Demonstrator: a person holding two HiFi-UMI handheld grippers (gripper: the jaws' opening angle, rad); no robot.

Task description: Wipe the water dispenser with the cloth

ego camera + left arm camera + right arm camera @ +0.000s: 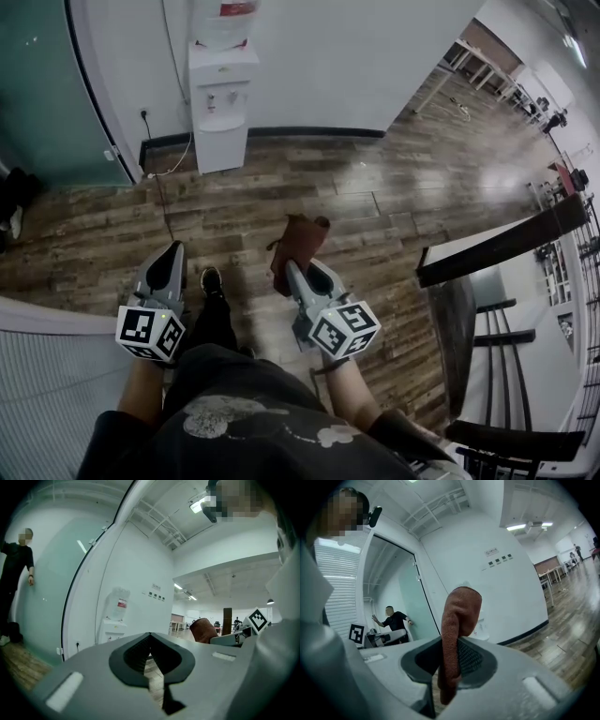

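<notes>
- Water dispenser (222,103), white, stands against the wall well ahead of the left gripper (170,255) and the right gripper (302,272).
- Left gripper's jaws are drawn together with nothing between them.
- Right gripper's jaws clamp the cloth (457,634).
- Cloth, rust-brown and folded, sticks up past those jaws' tips.

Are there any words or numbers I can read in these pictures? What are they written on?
No words or numbers can be read.
Red label on the bottle atop the water dispenser: print too blurred to read.
Small wall signs: too small to read.
Marker cubes: only black-and-white square patterns, no words.
</notes>
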